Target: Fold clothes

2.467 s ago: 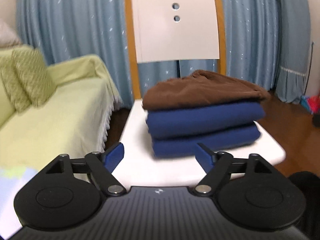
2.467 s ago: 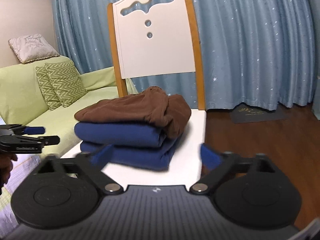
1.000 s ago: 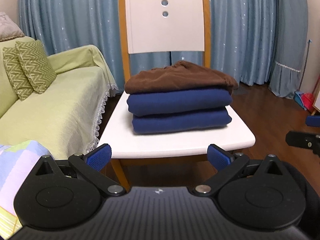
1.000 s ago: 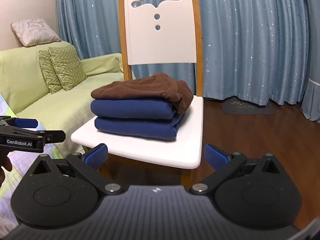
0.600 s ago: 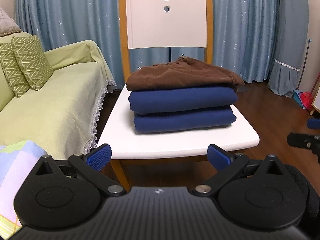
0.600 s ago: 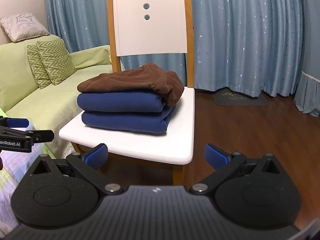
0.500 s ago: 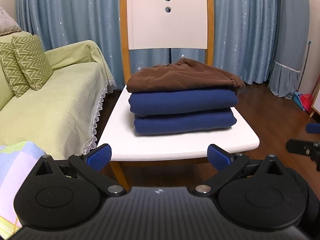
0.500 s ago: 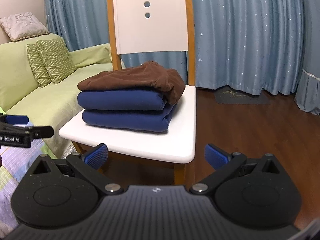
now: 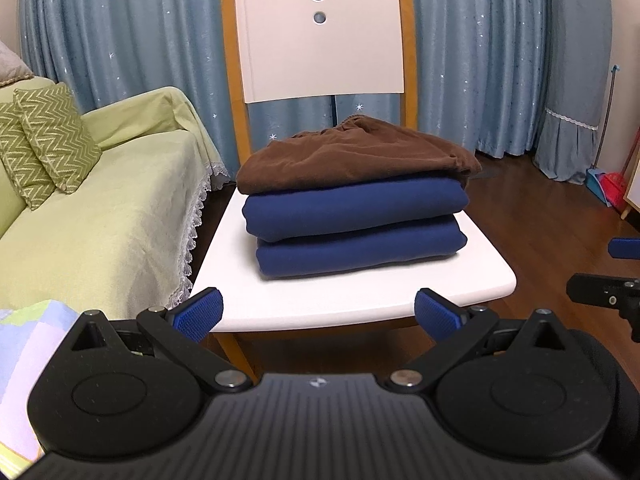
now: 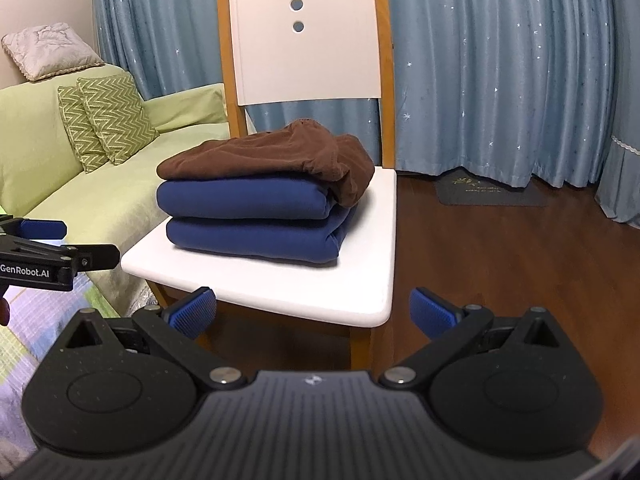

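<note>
A folded brown garment (image 9: 352, 160) (image 10: 272, 158) lies on top of two folded dark blue pieces (image 9: 356, 224) (image 10: 252, 220), stacked on the white seat of a wooden chair (image 9: 360, 304) (image 10: 320, 284). My left gripper (image 9: 318, 314) hangs open in front of the seat's near edge, apart from the stack, holding nothing. My right gripper (image 10: 312, 312) is likewise open and empty, off the seat's front right corner. Each gripper's fingers show at the edge of the other's view.
A light green sofa (image 9: 100, 216) (image 10: 80, 160) with zigzag cushions (image 9: 44, 136) stands left of the chair. A pastel patchwork cloth (image 9: 24, 344) (image 10: 40, 320) lies at lower left. Blue curtains (image 10: 500, 60) hang behind. Dark wooden floor (image 10: 500, 248) and a mat (image 10: 488, 192) lie to the right.
Both grippers have drawn back from the stack on the chair and stayed open. In the last half second they shifted only slightly.
</note>
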